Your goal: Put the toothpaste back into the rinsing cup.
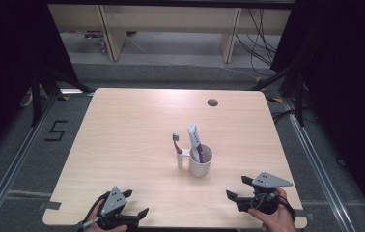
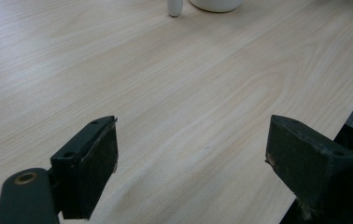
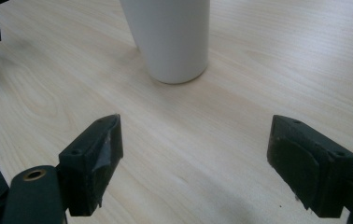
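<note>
At the near edge of the table (image 1: pixel 122 125), both grippers sit low and ready. The left gripper (image 1: pixel 134 205) is down by the front left corner, jaws spread wide, nothing between them but bare wood; in the left gripper view (image 2: pixel 191 154) the two black pads stand far apart over the pale grain, and the table's front edge runs just past the right-hand jaw. The right gripper (image 1: pixel 238 188) is over by the front right, held in a hand (image 1: pixel 274 217), and its jaws are just as wide, gripping nothing and touching nothing. In the right gripper view (image 3: pixel 193 158) the gap between the pads frames open tabletop, with the white cup (image 3: pixel 172 37) standing upright just ahead, well clear of the tips.

Moving up the table: the cup (image 1: pixel 200 162) stands a little right of centre, plain white, tapering toward its base. A toothpaste tube (image 1: pixel 195 140), white with a magenta band, leans out of it, cap end down inside. Attached at the cup's left is a small white holder (image 1: pixel 180 157) with a toothbrush (image 1: pixel 175 140) standing in it, head up.

Room to work: wide bare wood lies on every side of the cup, and beyond it the far half of the table carries only a small round grommet (image 1: pixel 213 102) near the back edge.
</note>
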Available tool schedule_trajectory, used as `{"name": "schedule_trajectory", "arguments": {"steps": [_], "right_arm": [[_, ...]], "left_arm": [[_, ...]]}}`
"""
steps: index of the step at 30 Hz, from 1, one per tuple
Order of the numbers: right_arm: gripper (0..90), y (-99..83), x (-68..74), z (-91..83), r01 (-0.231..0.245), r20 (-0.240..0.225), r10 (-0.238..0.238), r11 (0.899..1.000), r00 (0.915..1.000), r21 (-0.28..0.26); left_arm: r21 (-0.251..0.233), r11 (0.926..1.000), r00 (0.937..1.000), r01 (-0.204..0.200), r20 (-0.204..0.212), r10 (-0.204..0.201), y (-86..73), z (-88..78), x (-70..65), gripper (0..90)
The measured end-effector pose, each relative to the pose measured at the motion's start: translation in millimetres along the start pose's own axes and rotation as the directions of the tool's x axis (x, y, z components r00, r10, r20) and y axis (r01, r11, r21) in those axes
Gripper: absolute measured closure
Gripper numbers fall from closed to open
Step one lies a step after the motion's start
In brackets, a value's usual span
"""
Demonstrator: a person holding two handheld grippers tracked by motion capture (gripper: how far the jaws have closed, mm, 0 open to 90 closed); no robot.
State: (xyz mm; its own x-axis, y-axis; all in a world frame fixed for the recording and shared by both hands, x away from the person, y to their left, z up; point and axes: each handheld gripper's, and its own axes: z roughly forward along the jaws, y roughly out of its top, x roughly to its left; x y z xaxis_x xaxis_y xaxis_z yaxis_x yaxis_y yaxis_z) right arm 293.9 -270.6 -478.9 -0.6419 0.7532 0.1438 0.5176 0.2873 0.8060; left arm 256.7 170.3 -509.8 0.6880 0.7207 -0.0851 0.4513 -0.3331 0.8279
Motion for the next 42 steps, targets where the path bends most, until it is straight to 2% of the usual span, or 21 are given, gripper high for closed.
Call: {"name": "schedule_trajectory", "arguments": {"steps": [2,4,5,6,11,12,13,16,17,18,20,21,24,25,26,27,28,32,36,40,42], "right_arm": [[19.0,-2.0,-0.1,0.4,0.007,0.018,-0.006,1.0,0.9998,-0.017],[18.9,-3.9,-0.7,-0.4,0.013,0.004,-0.013,1.0,0.9999,-0.015],[18.8,-5.0,1.8,-1.4,-0.013,0.014,0.013,1.0,0.9998,-0.004],[18.6,-5.5,-0.1,-1.1,0.021,0.02,-0.021,1.0,0.9996,-0.001],[17.4,-10.0,3.2,-1.8,0.019,0.023,-0.019,0.999,0.9995,0.026],[17.3,-10.4,2.8,-2.4,0.032,0.022,-0.033,0.999,0.9992,0.031],[17.4,-11.4,5.2,-2.6,0.008,0.018,-0.009,0.999,0.9998,0.037],[17.1,-12.5,3.4,-3.8,0.04,0.034,-0.041,0.999,0.9986,0.036],[17.0,-13.4,4.8,-4.1,0.015,0.026,-0.017,0.999,0.9995,0.041],[16.9,-14.0,3.5,-4.1,0.027,0.027,-0.028,0.999,0.9993,0.043],[16.7,-16.2,5.1,-3.6,0.009,0.025,-0.01,0.999,0.9996,0.041],[16.6,-16.3,3.6,-4.6,0.034,0.03,-0.036,0.998,0.9989,0.051],[16.5,-18.1,4.5,-4.3,0.037,0.029,-0.039,0.998,0.9988,0.057],[16.5,-19.1,8.3,-5.0,0.009,0.034,-0.011,0.997,0.9994,0.072],[16.5,-19.1,5.3,-3.3,0.058,0.028,-0.06,0.997,0.9978,0.054],[16.5,-19.4,7.3,-4.9,0.042,0.043,-0.045,0.996,0.9981,0.077],[16.3,-19.4,5.9,-4.5,0.076,0.045,-0.079,0.995,0.9959,0.068],[16.2,-21.7,9.2,-3.6,0.059,0.034,-0.062,0.994,0.9975,0.086],[16.2,-21.7,7.0,-3.2,0.092,0.029,-0.095,0.992,0.995,0.086],[16.2,-22.3,7.7,-3.2,0.08,0.027,-0.082,0.992,0.9962,0.093],[16.2,-22.8,11.1,-4.0,0.04,0.032,-0.044,0.994,0.9985,0.104]], "left_arm": [[0.003,1.0,1.0,-0.003,0.0,0.003,-0.1,0.0,0.0,16.3],[0.004,1.0,1.0,-0.004,0.0,0.004,-0.1,-0.2,-0.1,16.3],[0.004,1.0,1.0,-0.003,0.001,0.003,-0.1,-0.1,-0.2,16.3],[0.004,1.0,1.0,-0.003,0.0,0.003,-0.2,-0.1,-0.2,16.3],[0.001,1.0,1.0,0.0,-0.001,0.0,-0.5,0.6,-1.1,16.3],[0.022,0.9994,0.9996,-0.026,-0.007,0.026,-0.3,-0.5,0.6,16.3],[0.009,0.9999,0.9999,-0.013,0.0,0.013,-0.4,0.4,-0.9,16.3],[0.004,1.0,1.0,-0.009,0.003,0.009,-0.1,1.0,-2.7,16.3],[0.006,0.9999,0.9999,-0.013,0.003,0.013,-0.1,0.9,-2.8,16.3],[-0.003,1.0,1.0,-0.009,0.001,0.009,-0.3,1.7,-3.2,16.3],[-0.005,0.9999,0.9999,-0.011,0.004,0.011,-0.2,1.7,-3.1,16.3],[-0.004,0.9999,0.9999,-0.011,0.003,0.011,-0.1,1.8,-3.2,16.3],[-0.002,0.9998,0.9998,-0.018,0.004,0.018,0.1,2.0,-3.7,16.3],[0.001,0.9999,0.9999,-0.013,0.001,0.013,0.3,1.9,-4.4,16.2],[0.001,0.9999,0.9999,-0.014,0.003,0.014,0.3,2.2,-4.4,16.2],[-0.001,0.9998,0.9998,-0.019,0.008,0.019,0.1,2.5,-3.9,16.2],[0.0,0.9998,0.9998,-0.019,0.008,0.019,0.1,2.6,-3.9,16.2],[0.006,0.9997,0.9997,-0.023,0.004,0.023,0.4,2.3,-3.8,16.2],[0.002,0.9997,0.9996,-0.026,0.007,0.026,0.4,2.4,-3.4,16.1],[0.021,0.999,0.9992,-0.04,0.001,0.04,1.0,0.7,-2.7,16.1],[0.019,0.999,0.9992,-0.039,0.0,0.039,1.0,0.8,-2.6,16.1]]}}
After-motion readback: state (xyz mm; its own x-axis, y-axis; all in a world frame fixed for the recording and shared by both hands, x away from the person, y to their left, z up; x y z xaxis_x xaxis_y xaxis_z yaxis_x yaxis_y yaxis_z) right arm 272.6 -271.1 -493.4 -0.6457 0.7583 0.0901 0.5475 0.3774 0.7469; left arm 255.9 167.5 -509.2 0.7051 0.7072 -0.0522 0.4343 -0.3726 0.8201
